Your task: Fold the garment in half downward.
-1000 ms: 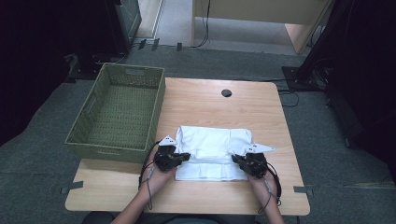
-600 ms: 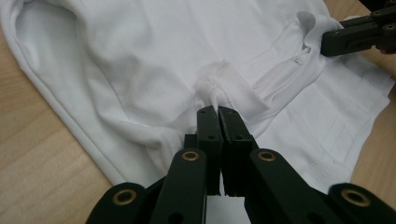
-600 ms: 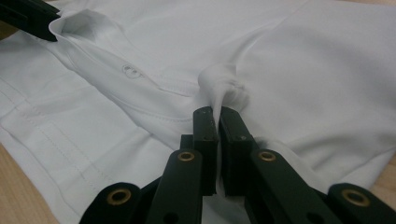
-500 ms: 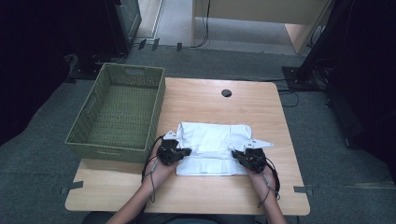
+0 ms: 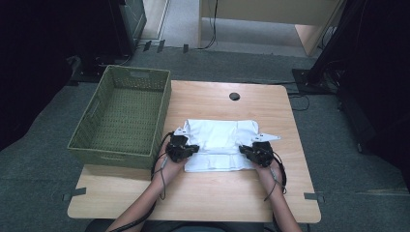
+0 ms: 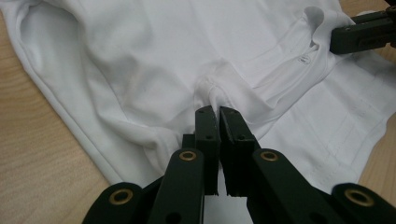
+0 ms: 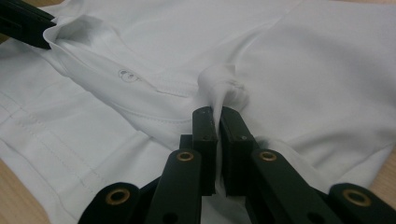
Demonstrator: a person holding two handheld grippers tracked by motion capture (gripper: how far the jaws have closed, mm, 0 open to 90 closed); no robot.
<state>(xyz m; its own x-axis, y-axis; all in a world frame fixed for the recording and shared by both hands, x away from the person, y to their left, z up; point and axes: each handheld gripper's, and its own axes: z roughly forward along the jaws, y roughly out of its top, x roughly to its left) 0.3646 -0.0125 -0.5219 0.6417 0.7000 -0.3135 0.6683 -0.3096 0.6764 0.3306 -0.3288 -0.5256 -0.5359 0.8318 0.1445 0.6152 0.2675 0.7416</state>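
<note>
A white polo shirt (image 5: 220,140) lies partly folded on the wooden table (image 5: 203,193), its collar and a button visible (image 7: 125,74). My left gripper (image 5: 192,150) is shut on a pinch of the shirt's cloth at its left side; in the left gripper view the jaws (image 6: 218,112) clamp a small white fold. At the shirt's right side, my right gripper (image 5: 243,151) is shut on a bunched tuft of the same shirt (image 7: 219,86). Each gripper view also shows the other gripper's black jaw tip at the collar's far end.
A green woven basket (image 5: 121,113), empty, stands on the table's left part, close to my left hand. A round cable hole (image 5: 234,96) sits near the far edge. Bare wood lies in front of the shirt.
Both grippers have moved away from me across the table with the shirt's near edge, folding it over the rest. The shirt's visible outline has grown shorter front to back.
</note>
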